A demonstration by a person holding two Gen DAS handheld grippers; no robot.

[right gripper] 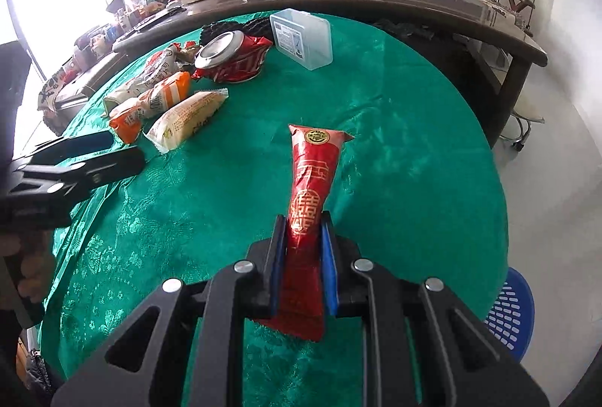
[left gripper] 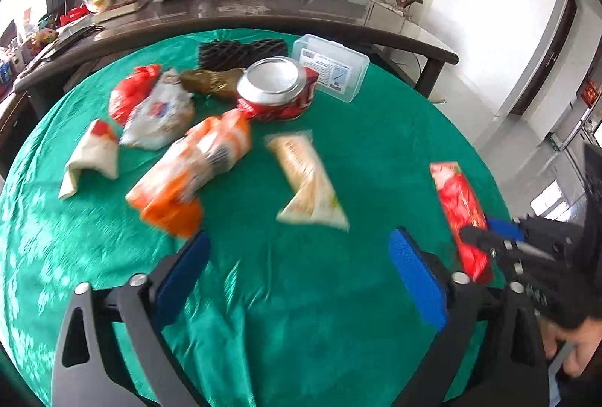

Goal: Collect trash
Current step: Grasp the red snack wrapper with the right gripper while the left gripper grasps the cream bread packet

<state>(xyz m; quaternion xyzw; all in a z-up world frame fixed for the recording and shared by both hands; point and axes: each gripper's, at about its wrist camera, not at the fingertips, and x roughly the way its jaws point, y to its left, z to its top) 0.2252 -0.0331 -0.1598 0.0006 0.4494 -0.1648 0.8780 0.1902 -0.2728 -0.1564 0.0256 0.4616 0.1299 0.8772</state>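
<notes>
Clamped between the blue pads of the right gripper (right gripper: 301,237) was a long red wrapper (right gripper: 312,177) with gold print, gripped near its lower end, its far end pointing toward the middle of the table (right gripper: 414,98). By the look of it, the pick-up step was in hand: the wrapper was secured near the table's right edge and seemed to be just leaving the green cloth. The next move would call for carrying it to a bin; the blue perforated basket (right gripper: 511,313) beside the table's right edge, below its level, might serve, though what it held could not be seen.

The left gripper (left gripper: 301,256) hung with jaws wide apart and nothing between them, over bare cloth at the near edge. Ahead of it lay more trash: a pale yellow packet (left gripper: 304,177), an orange-and-white packet (left gripper: 192,170), a white wrapper (left gripper: 94,155) and a crushed red can (left gripper: 278,89). A clear plastic box (left gripper: 331,66) sat closed toward the far edge; its contents could not be made out.
</notes>
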